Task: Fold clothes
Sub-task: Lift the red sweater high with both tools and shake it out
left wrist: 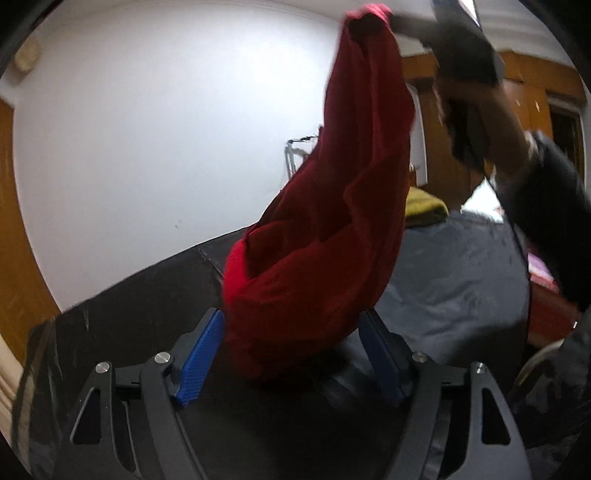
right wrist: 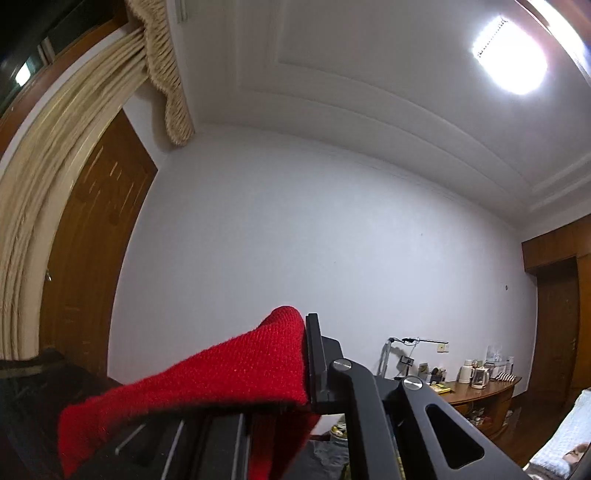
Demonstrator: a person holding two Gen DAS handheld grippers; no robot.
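A dark red knitted garment hangs in a long bunch above the black table. Its top corner is pinched by my right gripper, blurred at the upper edge of the left wrist view and held by a gloved hand. In the right wrist view that gripper points up toward the ceiling, shut on the red garment, which drapes over and hides its left finger. My left gripper is open; the garment's lower end sags between its blue pads without being squeezed.
A grey-blue cloth lies spread on the table to the right, with an olive-yellow cloth behind it. A white wall stands close behind the table. A wooden sideboard with cups and jugs stands at the far right; a curtain hangs on the left.
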